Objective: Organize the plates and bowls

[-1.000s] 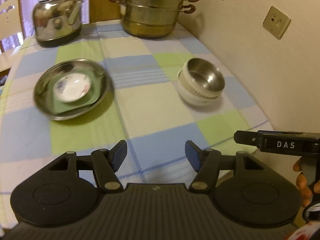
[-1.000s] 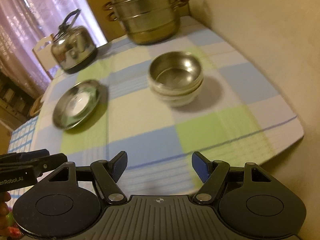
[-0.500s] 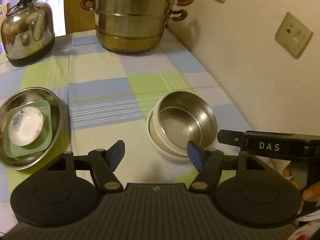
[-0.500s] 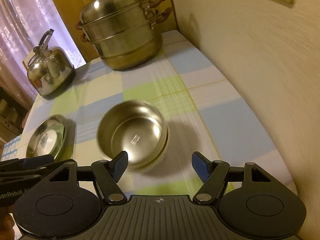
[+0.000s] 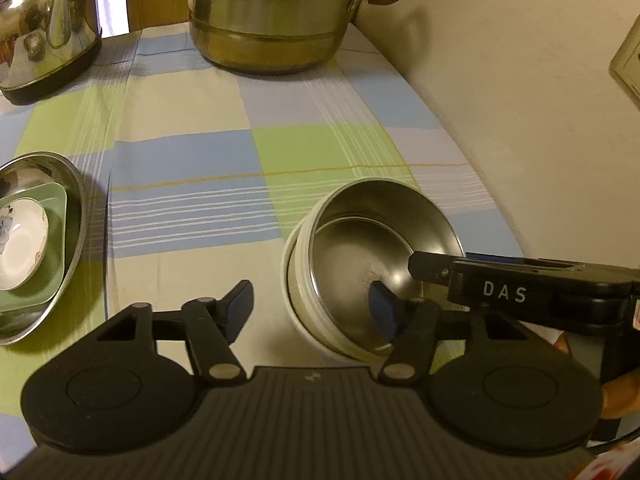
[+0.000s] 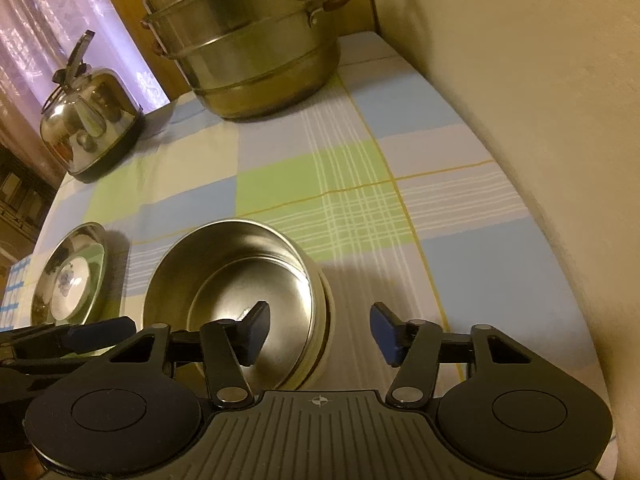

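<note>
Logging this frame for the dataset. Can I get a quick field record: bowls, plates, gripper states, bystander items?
bowls: steel bowl nested in white bowl
plates: steel dish holding green square plate and white saucer
left gripper: straddles bowl rim, jaws just closing, no contact seen
right gripper: same on opposite rim
bystanders: steamer pot, kettle

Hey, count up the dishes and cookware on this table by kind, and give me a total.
Bowls: 2, a steel bowl nested in a white bowl
Plates: 3, a white saucer on a green square plate in a steel plate
Steamer pots: 1
Kettles: 1
Total: 7
</note>
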A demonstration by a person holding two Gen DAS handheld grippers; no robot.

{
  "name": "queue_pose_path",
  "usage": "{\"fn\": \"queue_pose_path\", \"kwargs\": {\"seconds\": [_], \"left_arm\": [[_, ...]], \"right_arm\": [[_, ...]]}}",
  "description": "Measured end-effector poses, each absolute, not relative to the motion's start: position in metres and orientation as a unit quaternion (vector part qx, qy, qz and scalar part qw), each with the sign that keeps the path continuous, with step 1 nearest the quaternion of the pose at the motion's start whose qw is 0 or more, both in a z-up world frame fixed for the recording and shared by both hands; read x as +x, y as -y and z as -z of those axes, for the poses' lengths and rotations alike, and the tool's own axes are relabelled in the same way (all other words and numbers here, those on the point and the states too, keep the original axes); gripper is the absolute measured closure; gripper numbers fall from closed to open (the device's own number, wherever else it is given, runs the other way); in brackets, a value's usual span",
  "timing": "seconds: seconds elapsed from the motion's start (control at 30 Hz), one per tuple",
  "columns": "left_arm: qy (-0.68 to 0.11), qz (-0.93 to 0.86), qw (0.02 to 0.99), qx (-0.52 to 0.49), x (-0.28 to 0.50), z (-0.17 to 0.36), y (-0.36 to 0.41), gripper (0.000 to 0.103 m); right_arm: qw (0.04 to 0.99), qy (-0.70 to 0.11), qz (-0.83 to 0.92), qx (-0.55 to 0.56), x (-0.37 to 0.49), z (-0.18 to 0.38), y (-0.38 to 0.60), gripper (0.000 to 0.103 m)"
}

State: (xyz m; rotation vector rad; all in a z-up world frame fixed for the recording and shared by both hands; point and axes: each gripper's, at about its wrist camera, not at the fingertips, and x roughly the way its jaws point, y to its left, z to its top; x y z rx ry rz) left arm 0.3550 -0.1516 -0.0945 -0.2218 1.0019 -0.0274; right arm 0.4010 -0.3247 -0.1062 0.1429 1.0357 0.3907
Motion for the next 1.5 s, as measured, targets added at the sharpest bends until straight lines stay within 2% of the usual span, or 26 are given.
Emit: {"fn": "queue_pose_path", "kwargs": {"seconds": [0.33, 0.63, 0.9, 1.5], "left_arm": [[-0.492, 0.019, 0.864, -0.107, 0.365, 0.1, 0.155, 0.065], [-0.49, 0.015, 0.865, -0.109, 0.365, 0.1, 0.154, 0.07], [-0.483, -0.009, 0.868, -0.112, 0.358, 0.1, 0.141, 0.07], [-0.461, -0.113, 0.867, -0.154, 0.33, 0.101, 0.061, 0.069]], "right_arm": [[0.835, -0.512, -0.185, 0.076, 0.411, 0.114, 0.322, 0.071], [0.833, -0.52, -0.177, 0.066, 0.414, 0.115, 0.318, 0.086], [0.828, -0.526, -0.187, 0.056, 0.411, 0.114, 0.303, 0.087], [0.804, -0.532, -0.265, 0.015, 0.409, 0.118, 0.209, 0.087]]}}
